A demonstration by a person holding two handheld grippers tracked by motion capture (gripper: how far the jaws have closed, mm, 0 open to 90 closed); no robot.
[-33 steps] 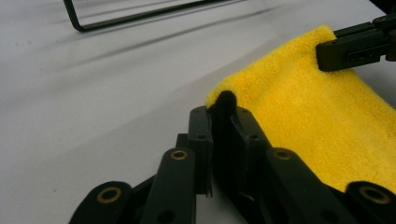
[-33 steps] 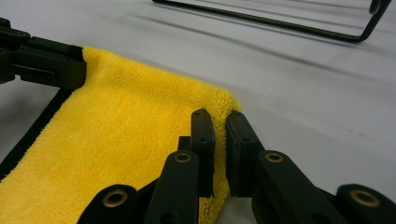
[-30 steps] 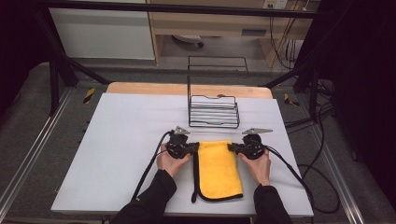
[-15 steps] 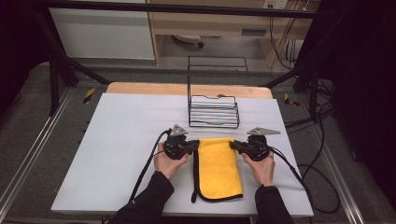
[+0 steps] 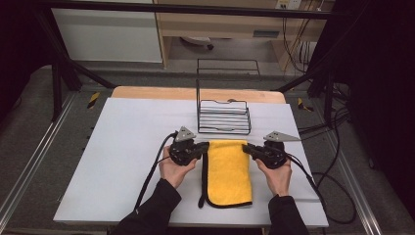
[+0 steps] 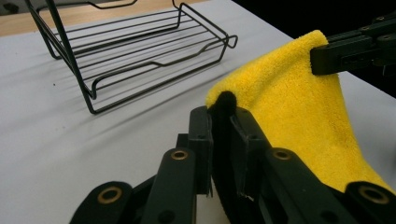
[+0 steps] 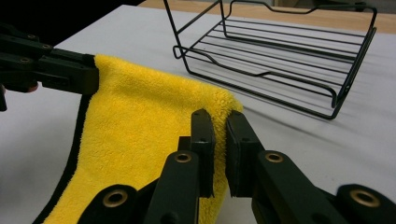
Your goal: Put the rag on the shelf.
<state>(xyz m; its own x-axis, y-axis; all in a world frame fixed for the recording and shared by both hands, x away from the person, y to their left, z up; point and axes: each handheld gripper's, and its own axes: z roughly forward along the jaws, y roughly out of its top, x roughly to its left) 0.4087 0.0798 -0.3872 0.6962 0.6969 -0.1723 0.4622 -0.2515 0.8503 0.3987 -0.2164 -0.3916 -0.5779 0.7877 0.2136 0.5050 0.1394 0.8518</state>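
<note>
We hold a gripper in each hand, forearms coming in side by side from the near edge of the table (image 5: 122,147), sleeves dark, palms wrapped under the gripper bodies. Our left gripper (image 5: 204,146) points inward toward the right one, roughly level; our right gripper (image 5: 246,148) mirrors it, pointing inward toward the left. The two sets of jaws face each other across the far edge of the cloth (image 5: 228,171).

The left jaws are clenched on the cloth's far left corner: in the left gripper view the black hem (image 6: 226,100) pokes up between the two pads, and the yellow pile spreads away to the right of the jaws. Beyond it, the right gripper (image 6: 322,56) bites the opposite corner. The right jaws are likewise clamped on the far right corner; in the right gripper view the cloth (image 7: 140,140) is pinched between the pads and runs off to their left, where the left gripper (image 7: 86,74) grips its corner.

Between the two jaws the far edge is raised off the table, while the rest of the cloth slopes down behind the jaws toward us and lies flat, black trim along its sides.

Just ahead of both jaws stands a wire rack (image 5: 223,117), apart from the cloth.
</note>
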